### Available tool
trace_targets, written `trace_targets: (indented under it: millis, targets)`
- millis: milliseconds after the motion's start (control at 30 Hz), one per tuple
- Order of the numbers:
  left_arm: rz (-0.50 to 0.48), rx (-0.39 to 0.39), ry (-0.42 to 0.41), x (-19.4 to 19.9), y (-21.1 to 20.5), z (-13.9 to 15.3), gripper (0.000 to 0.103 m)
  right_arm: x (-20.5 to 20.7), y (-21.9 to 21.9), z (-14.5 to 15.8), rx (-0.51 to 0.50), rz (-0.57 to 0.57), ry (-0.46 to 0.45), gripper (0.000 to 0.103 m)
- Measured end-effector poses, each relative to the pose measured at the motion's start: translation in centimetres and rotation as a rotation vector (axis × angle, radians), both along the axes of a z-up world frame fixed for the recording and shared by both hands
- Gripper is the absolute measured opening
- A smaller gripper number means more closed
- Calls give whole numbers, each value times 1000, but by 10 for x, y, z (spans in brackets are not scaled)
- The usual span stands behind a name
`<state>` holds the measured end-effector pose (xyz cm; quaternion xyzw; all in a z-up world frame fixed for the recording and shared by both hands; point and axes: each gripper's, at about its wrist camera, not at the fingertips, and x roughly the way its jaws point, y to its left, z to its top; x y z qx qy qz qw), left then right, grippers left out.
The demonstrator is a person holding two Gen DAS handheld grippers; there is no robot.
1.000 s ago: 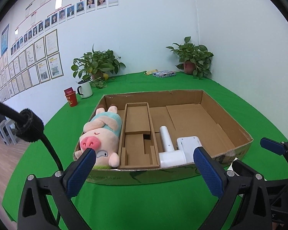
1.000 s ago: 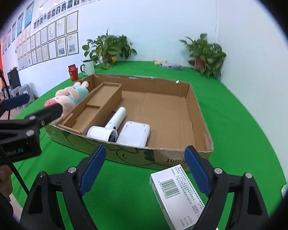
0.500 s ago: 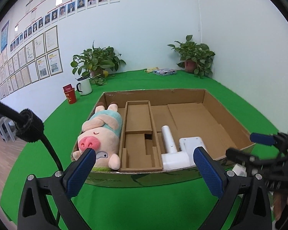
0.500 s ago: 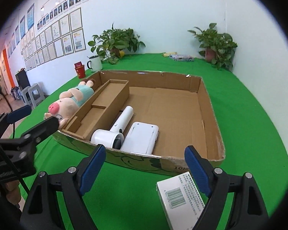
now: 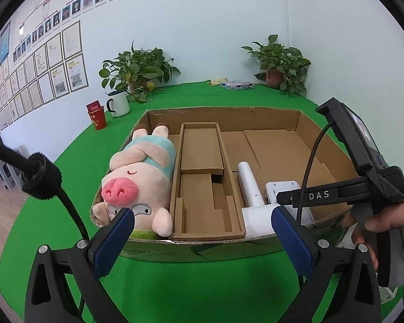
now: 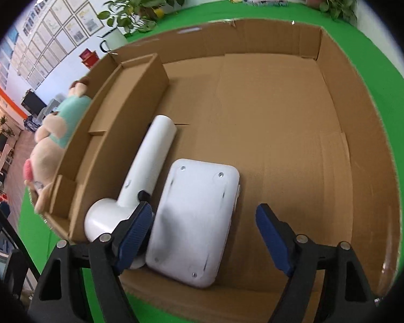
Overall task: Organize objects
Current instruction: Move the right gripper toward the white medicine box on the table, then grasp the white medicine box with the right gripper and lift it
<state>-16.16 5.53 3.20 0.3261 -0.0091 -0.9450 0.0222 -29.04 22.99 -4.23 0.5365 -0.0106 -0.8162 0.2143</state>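
A shallow cardboard box (image 5: 223,115) (image 6: 363,123) lies on the green table. In it are a plush pig (image 5: 140,183) (image 6: 56,132) at the left, a cardboard insert (image 5: 202,177), a white hair dryer (image 5: 251,188) (image 6: 148,161) and a flat white device (image 6: 194,223) (image 5: 282,188). My left gripper (image 5: 204,239) is open and empty, just before the box's near wall. My right gripper (image 6: 203,231) is open, low over the flat white device, its fingers straddling it. The right gripper's body (image 5: 363,185) shows in the left wrist view.
A white mug (image 5: 118,105), a red cup (image 5: 97,115), two potted plants (image 5: 137,70) (image 5: 280,64) and a small packet (image 5: 237,84) stand at the table's far edge. A white carton (image 5: 385,293) lies on the table, right of the box, partly hidden by the hand.
My right gripper has moved forward from the table in front of the box to over the flat white device, leaving the white carton behind. The left gripper has barely moved.
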Motion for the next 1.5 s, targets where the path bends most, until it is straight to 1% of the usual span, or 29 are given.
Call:
trace_targets:
  millis: [67, 100, 167, 333, 533, 600, 633, 667, 733, 833, 900, 933, 1000, 1033, 1067, 1133, 1200, 1233, 1267, 1333, 1367, 1433, 1500]
  targets:
    - [-7, 17, -9, -7, -3, -3, 102, -2, -1, -2, -3, -1, -13, 71]
    - [-12, 30, -15, -11, -4, -5, 102, -1, -3, -2, 1, 2, -14, 70]
    - [-26, 52, -24, -19, -5, -7, 102, 2, -6, -3, 22, 12, -7, 63]
    - [-52, 93, -46, -33, -7, -13, 102, 6, -2, -3, 30, 20, 9, 62]
    - [-60, 84, -46, -36, -6, -16, 102, 4, 0, 0, 32, 14, 3, 62]
    - [-47, 78, -32, -34, -6, -13, 102, 7, 0, 5, 70, -4, 46, 67]
    - [-32, 74, -20, -32, -7, -11, 102, 13, 2, 9, 95, -13, 80, 80]
    - [-11, 71, -1, -29, -8, -8, 102, 18, 3, 13, 115, -23, 112, 85]
    - [16, 75, 31, -24, -10, -3, 102, 31, 4, 22, 163, -32, 177, 86]
    - [22, 73, 31, -18, -9, 1, 102, 54, 10, 32, 185, -35, 250, 88]
    - [-12, 75, 16, -12, -4, 0, 102, 72, 18, 40, 170, -33, 295, 88]
    - [-41, 83, 3, -9, -1, -1, 102, 82, 26, 43, 131, -26, 301, 88]
    - [-115, 117, -35, -2, 5, -7, 102, 105, 47, 49, 21, 18, 283, 88]
    - [-163, 147, -62, 3, 8, -11, 102, 114, 55, 50, 9, 38, 285, 88]
    - [-194, 172, -84, 6, 11, -14, 102, 126, 64, 49, 19, 62, 293, 88]
    - [-268, 253, -144, 10, 16, -22, 101, 147, 79, 43, 71, 116, 313, 88]
    - [-327, 331, -187, 15, 23, -30, 100, 160, 96, 31, 131, 130, 302, 88]
    - [-344, 364, -204, 15, 27, -35, 100, 161, 106, 22, 149, 115, 271, 88]
    - [-355, 393, -222, 15, 31, -39, 95, 161, 115, 14, 160, 96, 240, 88]
    - [-379, 431, -250, 16, 38, -44, 88, 161, 127, 4, 189, 55, 209, 88]
    - [-386, 448, -262, 17, 41, -47, 85, 162, 131, 1, 186, 45, 201, 88]
    - [-378, 453, -272, 19, 44, -51, 83, 163, 132, -2, 161, 37, 185, 88]
    - [-359, 449, -281, 18, 44, -53, 80, 167, 125, -4, 131, 59, 172, 88]
